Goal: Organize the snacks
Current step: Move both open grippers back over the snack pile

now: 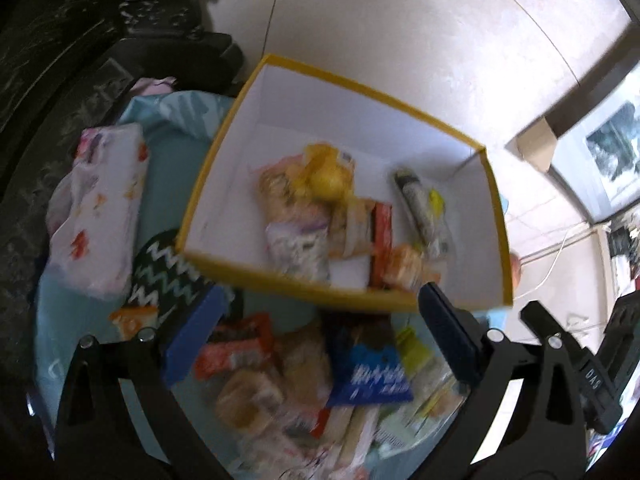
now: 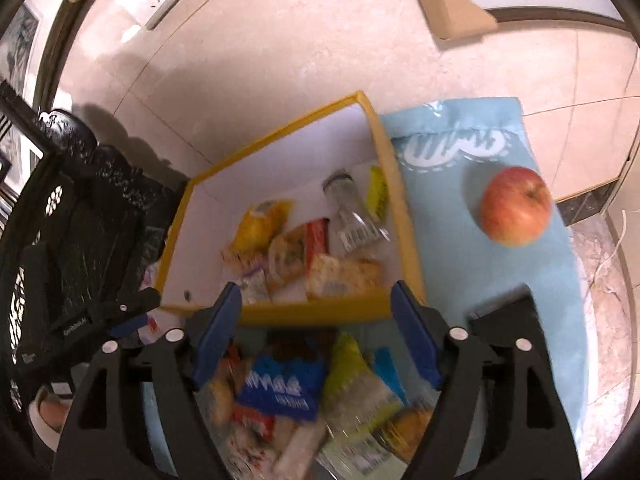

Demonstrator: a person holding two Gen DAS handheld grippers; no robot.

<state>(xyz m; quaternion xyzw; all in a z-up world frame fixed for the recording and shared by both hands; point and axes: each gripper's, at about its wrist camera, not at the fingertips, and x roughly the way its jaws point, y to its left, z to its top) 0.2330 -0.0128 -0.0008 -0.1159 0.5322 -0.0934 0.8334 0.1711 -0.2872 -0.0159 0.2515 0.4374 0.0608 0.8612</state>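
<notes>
A yellow box (image 1: 362, 87) (image 2: 400, 216) with white inside walls holds several snack packets, among them a yellow one (image 1: 324, 176) (image 2: 260, 224) and a clear tube-like pack (image 1: 420, 208) (image 2: 352, 212). In front of the box lies a loose pile of snacks on a light blue cloth (image 2: 500, 300), with a blue packet (image 1: 372, 376) (image 2: 280, 388) on top and an orange one (image 1: 236, 348) beside it. My left gripper (image 1: 324, 292) hangs open over this pile, nothing between its fingers. My right gripper (image 2: 316, 288) is also open above the pile and holds nothing.
A red apple (image 2: 516, 206) rests on the cloth right of the box. A white flowered tissue pack (image 1: 100, 208) and a black zigzag-patterned item (image 1: 168, 276) lie left of the box. A black crate (image 2: 80, 220) stands at the left. Pale tiled floor surrounds the cloth.
</notes>
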